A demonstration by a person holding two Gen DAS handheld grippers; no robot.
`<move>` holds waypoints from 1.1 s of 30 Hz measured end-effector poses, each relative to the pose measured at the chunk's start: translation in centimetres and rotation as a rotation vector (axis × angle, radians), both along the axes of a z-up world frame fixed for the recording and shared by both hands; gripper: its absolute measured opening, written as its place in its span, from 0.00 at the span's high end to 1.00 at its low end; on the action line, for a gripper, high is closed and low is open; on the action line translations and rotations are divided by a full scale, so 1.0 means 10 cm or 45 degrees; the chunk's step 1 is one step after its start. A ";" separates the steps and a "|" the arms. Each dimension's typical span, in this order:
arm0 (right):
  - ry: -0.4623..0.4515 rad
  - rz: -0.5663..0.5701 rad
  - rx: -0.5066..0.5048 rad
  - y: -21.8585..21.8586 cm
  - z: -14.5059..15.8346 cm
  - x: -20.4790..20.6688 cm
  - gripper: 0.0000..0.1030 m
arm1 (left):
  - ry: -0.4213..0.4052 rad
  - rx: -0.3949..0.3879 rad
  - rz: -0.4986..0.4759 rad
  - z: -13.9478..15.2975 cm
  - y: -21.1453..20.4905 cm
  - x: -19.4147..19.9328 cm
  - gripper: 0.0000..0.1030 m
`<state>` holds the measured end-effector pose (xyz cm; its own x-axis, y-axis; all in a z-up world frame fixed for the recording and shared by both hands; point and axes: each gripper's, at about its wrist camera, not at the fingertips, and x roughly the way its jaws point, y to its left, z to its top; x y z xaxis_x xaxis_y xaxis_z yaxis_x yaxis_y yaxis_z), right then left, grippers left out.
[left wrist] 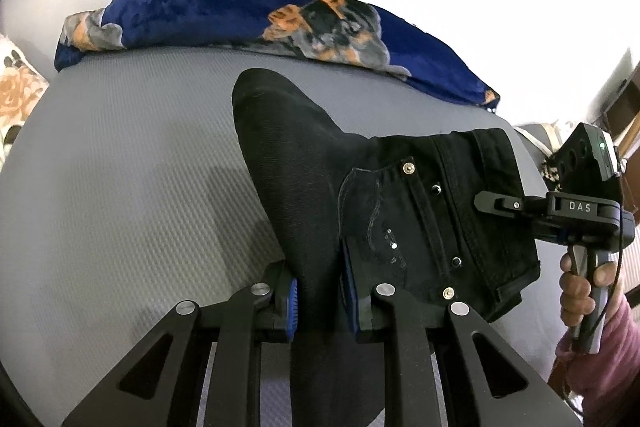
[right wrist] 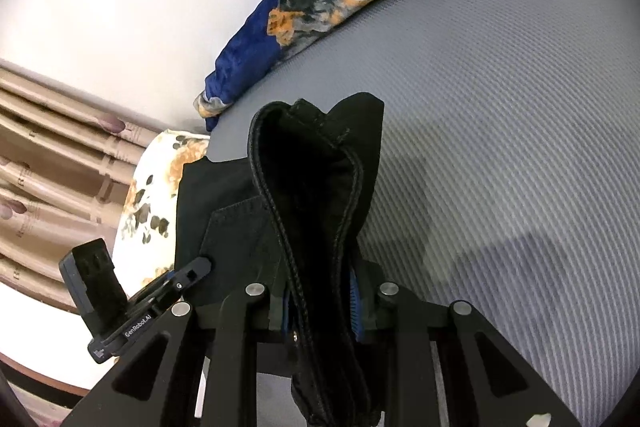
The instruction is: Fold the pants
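We see both tongs clamped on the black pants [left wrist: 384, 211], lifted over the grey mattress [left wrist: 120, 167]: left gripper [left wrist: 318, 301] pinches fabric near the pocket, right gripper [right wrist: 320, 307] grips what looks like the waistband.

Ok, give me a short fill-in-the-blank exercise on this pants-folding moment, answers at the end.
1. Both grippers are clamped on the ____ pants.
2. The left gripper has ____ pads.
3. The right gripper pinches the thick stitched ____ of the pants.
4. Behind the pants, on the grey mattress, lies a ____ blanket with orange patches.

Answers: black; blue; waistband; blue
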<state>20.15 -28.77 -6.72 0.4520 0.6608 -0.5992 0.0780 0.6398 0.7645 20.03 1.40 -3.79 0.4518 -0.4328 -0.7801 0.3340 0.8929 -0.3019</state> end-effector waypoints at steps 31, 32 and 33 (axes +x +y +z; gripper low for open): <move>0.078 -0.067 -0.408 0.14 -0.47 1.04 0.52 | 0.085 0.073 0.150 -0.82 0.23 1.15 0.54; 0.087 -0.080 -0.399 0.13 -0.50 1.02 0.51 | 0.068 0.081 0.155 -0.83 0.22 1.13 0.49; 0.084 -0.080 -0.401 0.12 -0.50 1.02 0.50 | 0.055 0.093 0.162 -0.84 0.22 1.12 0.44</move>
<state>30.36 -27.54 -11.75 0.4394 0.4102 -0.7992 0.1676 0.8366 0.5216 31.25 3.62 -12.17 0.4647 -0.3155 -0.8273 0.2046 0.9474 -0.2463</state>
